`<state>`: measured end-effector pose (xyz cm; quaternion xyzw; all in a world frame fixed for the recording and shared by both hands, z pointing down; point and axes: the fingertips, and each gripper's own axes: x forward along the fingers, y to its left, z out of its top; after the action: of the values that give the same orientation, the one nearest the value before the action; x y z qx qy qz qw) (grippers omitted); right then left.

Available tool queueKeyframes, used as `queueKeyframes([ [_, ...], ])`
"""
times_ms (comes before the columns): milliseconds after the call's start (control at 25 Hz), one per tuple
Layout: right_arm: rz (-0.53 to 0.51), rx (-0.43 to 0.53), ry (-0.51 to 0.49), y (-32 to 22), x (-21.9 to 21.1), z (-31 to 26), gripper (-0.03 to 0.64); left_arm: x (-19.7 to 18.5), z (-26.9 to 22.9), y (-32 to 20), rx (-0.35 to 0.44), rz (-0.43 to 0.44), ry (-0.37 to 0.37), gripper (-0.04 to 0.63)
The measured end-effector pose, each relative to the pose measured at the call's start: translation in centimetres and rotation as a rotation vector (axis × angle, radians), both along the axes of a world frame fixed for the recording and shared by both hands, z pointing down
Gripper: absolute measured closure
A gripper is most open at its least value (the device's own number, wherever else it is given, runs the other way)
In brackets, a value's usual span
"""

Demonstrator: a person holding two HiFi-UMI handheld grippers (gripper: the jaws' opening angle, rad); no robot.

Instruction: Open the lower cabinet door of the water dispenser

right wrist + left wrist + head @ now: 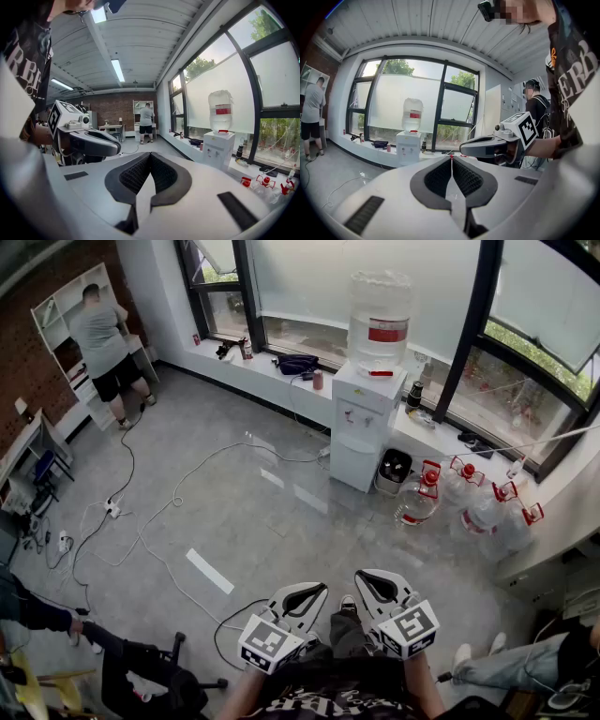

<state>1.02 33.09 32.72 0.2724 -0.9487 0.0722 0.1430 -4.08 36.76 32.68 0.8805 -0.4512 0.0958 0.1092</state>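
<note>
Head view: the left gripper (305,594) and right gripper (375,582) are held side by side, close to the person's body, both pointing out across the grey floor (244,512). Each gripper's jaws are pressed together, pad against pad, with nothing between them.

The water dispenser (361,423) stands well apart from both pairs of jaws, far ahead of their tips, against the window ledge (272,371). A large clear bottle (378,320) sits upright on top of it. Its lower cabinet door (354,463) lies flush with the white body, closed, and faces back toward the grippers.

In the left gripper view the dispenser stands beyond the jaw tips and off to their left. The right gripper shows just beside them on the right. In the right gripper view the dispenser stands beyond the tips and off to their right, with the left gripper close on the left. Neither pair of jaws is near the door.
</note>
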Motion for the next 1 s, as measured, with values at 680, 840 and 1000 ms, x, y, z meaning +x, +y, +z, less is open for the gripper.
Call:
queueKeyframes([
  [680,0.028,-0.019,-0.042,-5.3,2.2,0.2,0.603,1.2,0.1,-5.4,-0.001,-0.002,0.003,0.577],
  [840,0.048,-0.026,-0.052,-9.1,4.0,0.1,0.603,2.8,-0.2,-8.9,0.010,0.007,-0.002,0.578],
  [1000,0.053,-0.024,-0.052,-13.4,5.9,-0.6,0.603,4.8,-1.0,-13.4,0.019,0.012,-0.011,0.578],
])
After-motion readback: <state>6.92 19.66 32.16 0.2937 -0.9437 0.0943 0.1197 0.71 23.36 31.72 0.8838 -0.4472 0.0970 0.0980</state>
